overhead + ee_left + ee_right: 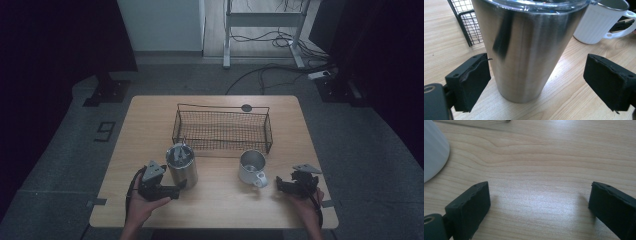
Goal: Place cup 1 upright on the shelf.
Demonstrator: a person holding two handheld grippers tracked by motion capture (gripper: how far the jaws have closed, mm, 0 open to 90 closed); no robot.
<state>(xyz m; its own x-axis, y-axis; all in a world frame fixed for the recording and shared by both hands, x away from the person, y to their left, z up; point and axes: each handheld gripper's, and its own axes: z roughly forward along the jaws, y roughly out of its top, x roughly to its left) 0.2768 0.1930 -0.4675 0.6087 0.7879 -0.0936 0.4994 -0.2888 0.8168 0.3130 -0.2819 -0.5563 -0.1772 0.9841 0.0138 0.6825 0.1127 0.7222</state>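
A tall steel tumbler [182, 166] with a clear lid stands on the wooden table [150, 120]. My left gripper [176, 190] sits at its base from the left, open. In the left gripper view the tumbler [524, 50] stands between the two wide-apart jaws, touching neither. A white mug [251, 168] with its handle toward the front right stands to the right; it is also in the left gripper view [599, 22]. My right gripper [280, 185] is open just right of the mug's handle. In the right gripper view the mug's side [432, 150] is at the left edge, with bare table between the jaws.
A black wire basket [222, 131] stands behind the tumbler and mug, its corner [466, 22] seen in the left gripper view. A small dark disc [246, 107] lies at the table's far edge. Cables and stands are on the floor beyond.
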